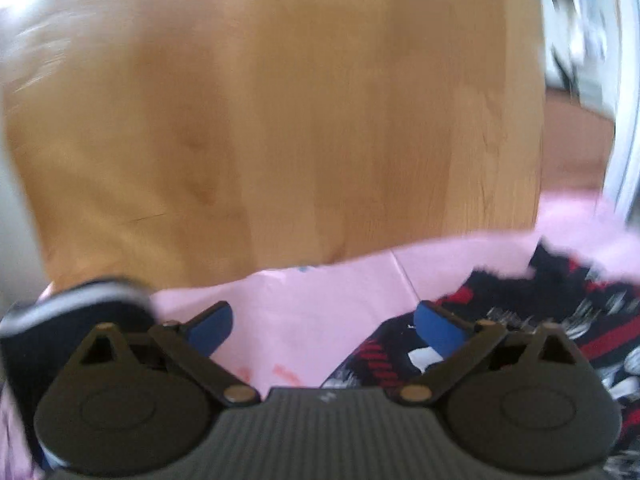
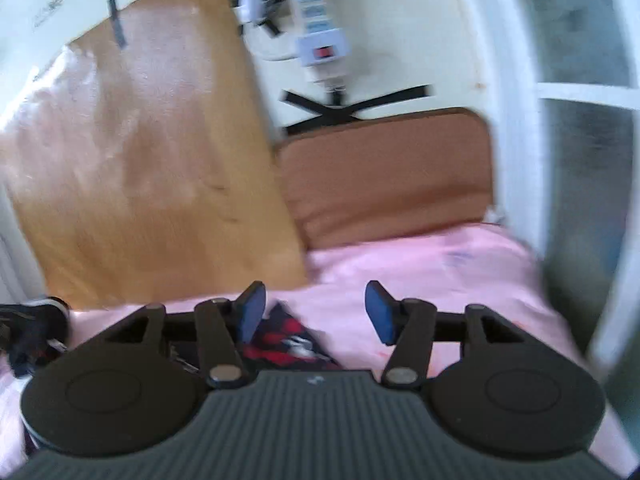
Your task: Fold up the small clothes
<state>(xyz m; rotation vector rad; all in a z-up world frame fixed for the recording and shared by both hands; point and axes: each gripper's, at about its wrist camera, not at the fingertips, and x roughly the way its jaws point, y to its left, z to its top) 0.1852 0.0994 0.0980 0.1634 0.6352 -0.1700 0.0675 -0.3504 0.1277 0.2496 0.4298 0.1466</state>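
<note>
A black, red and white patterned small garment (image 1: 532, 312) lies on a pink cloth (image 1: 288, 312) at the near right in the left wrist view. My left gripper (image 1: 322, 322) is open above the pink cloth, its right finger over the garment's edge. In the right wrist view my right gripper (image 2: 316, 312) is open above the pink cloth (image 2: 440, 280), with a corner of the patterned garment (image 2: 288, 340) just below its left finger. A dark garment with a white stripe (image 1: 72, 312) lies at the left; it also shows in the right wrist view (image 2: 32, 328). Both views are blurred.
A wooden tabletop (image 1: 280, 120) stretches ahead, also visible in the right wrist view (image 2: 140, 160). A brown cushioned seat (image 2: 384, 176) sits beside the table's right edge. A white power strip with cables (image 2: 320, 28) lies on the pale floor beyond. A white frame (image 2: 520, 120) stands at right.
</note>
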